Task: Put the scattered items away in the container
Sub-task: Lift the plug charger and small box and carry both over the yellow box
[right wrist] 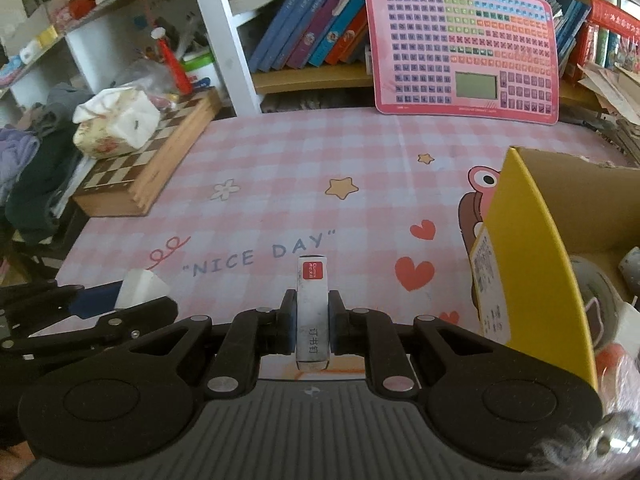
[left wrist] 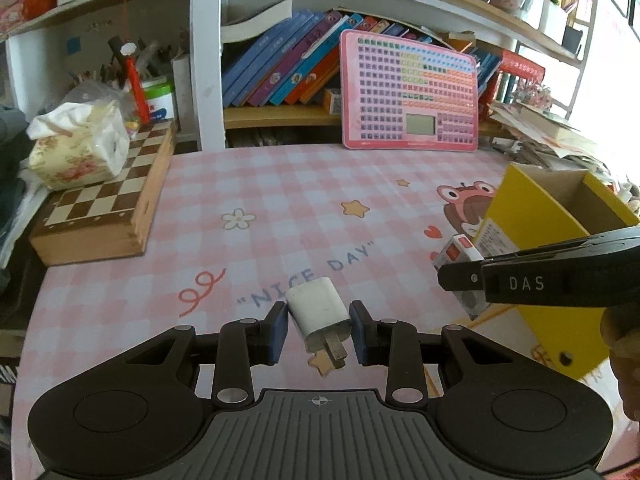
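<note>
Clamped between the left gripper's (left wrist: 319, 326) pads, a white charger (left wrist: 318, 312) is held above the mat (left wrist: 280, 200); a staple box (right wrist: 313, 312) is pinched by the right gripper (right wrist: 313, 330), presumably for dropping into the yellow box (right wrist: 532, 264) at the mat's right edge.

one charger (left wrist: 320, 310), one staple box (right wrist: 313, 308), one yellow box (left wrist: 560, 240), two grippers (left wrist: 320, 330) (right wrist: 313, 326).

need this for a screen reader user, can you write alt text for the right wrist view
The right gripper is shut on a slim white staple box with a red label, held above a pink checked desk mat. An open yellow cardboard box with items inside stands to the right.
</note>
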Demonstrator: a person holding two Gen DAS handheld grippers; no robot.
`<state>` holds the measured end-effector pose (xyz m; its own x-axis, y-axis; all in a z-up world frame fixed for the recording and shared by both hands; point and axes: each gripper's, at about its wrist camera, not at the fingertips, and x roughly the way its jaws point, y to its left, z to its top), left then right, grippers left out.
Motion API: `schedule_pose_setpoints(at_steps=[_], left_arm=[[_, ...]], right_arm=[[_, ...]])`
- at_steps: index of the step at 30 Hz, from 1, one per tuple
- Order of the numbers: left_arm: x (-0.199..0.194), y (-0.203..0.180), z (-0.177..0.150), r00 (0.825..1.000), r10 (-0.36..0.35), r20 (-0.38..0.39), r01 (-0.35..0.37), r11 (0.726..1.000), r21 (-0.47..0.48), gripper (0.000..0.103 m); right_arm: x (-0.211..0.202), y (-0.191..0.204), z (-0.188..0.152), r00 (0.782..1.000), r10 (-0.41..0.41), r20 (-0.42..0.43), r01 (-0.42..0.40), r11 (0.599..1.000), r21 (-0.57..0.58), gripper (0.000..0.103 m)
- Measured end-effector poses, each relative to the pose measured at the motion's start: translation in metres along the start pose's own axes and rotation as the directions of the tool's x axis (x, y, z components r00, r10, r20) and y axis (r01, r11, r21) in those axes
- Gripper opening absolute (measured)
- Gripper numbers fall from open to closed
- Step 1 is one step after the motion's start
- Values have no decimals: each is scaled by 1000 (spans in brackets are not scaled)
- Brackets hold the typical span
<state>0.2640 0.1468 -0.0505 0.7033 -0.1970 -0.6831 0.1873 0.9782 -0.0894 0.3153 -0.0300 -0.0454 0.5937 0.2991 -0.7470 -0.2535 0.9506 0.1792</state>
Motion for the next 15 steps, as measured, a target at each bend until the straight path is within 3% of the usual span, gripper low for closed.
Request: schedule_pose_setpoints(at_steps=[15], left_arm=[[-79,-15,-18,997,-56,56,57,998,-13,32]], right_arm=[[-67,6,-42,999,38,24,-37,998,-44,14]])
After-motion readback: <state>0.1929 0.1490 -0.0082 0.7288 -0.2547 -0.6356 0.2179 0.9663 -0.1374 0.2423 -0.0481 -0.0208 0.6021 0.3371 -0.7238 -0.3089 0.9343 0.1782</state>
